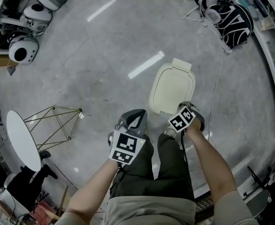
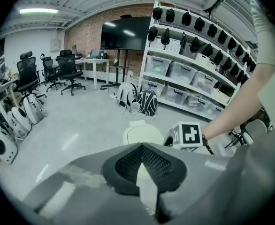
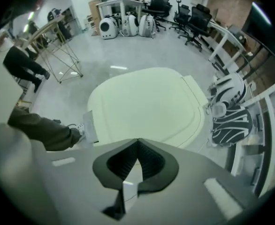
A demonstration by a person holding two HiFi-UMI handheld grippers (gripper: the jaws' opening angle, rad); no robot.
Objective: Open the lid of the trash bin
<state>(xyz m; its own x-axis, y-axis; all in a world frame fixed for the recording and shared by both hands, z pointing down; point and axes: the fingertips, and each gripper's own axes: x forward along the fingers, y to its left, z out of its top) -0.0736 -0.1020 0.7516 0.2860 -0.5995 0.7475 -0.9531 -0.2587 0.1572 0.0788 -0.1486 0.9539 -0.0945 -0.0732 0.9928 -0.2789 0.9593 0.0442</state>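
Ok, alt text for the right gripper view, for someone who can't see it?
The right gripper, jaws shut and empty, hangs over the closed, cream trash bin lid. A leg in dark trousers is at left, striped bags at right.

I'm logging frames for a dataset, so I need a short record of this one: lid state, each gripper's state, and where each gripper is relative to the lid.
bin lid: closed, lying flat
right gripper: shut, nothing between its jaws, at the lid's near edge; cannot tell whether it touches the lid
left gripper: shut, nothing between its jaws, apart from the lid, to its left and nearer the person
task state: lid not yet opened
also on the floor: round white table, far left
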